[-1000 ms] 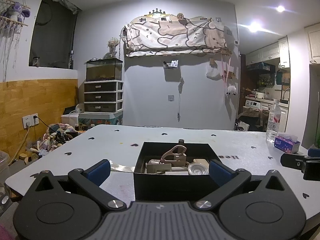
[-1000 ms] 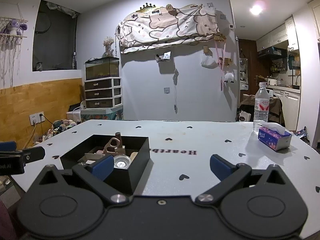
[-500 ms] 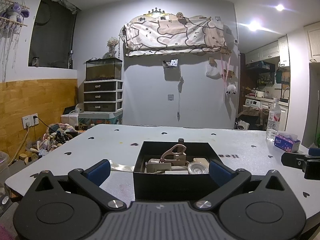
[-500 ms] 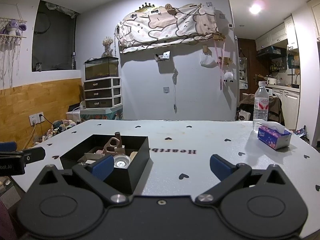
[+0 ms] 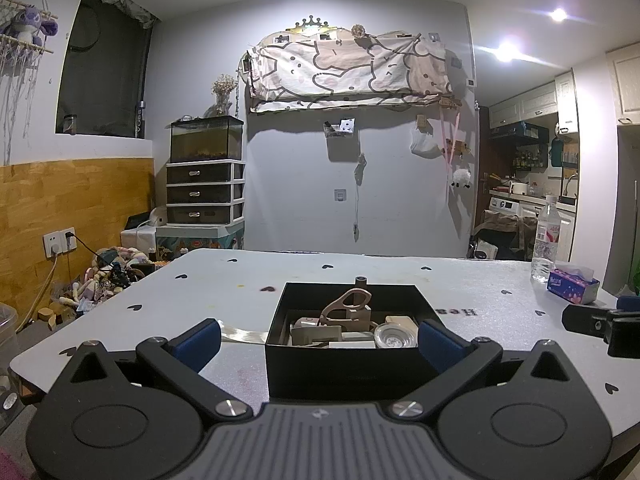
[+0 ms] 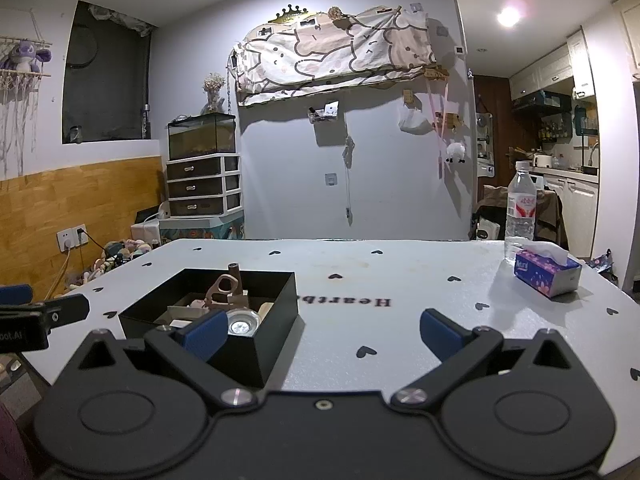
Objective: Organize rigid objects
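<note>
black box (image 5: 352, 364) between spread left tongs (image 5: 318, 340) — untouched

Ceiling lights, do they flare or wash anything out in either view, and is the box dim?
Left wrist view: ceiling lights flare with streaks; black box dim but readable. Right wrist view: a pinkish halo rings the light; the glass dish in the box glints.

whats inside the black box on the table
The black box holds a tan scissor-like handle, beige blocks, a round clear glass piece and an upright dark cylinder. Its near wall and the pile hide the bottom and anything beneath.
</note>
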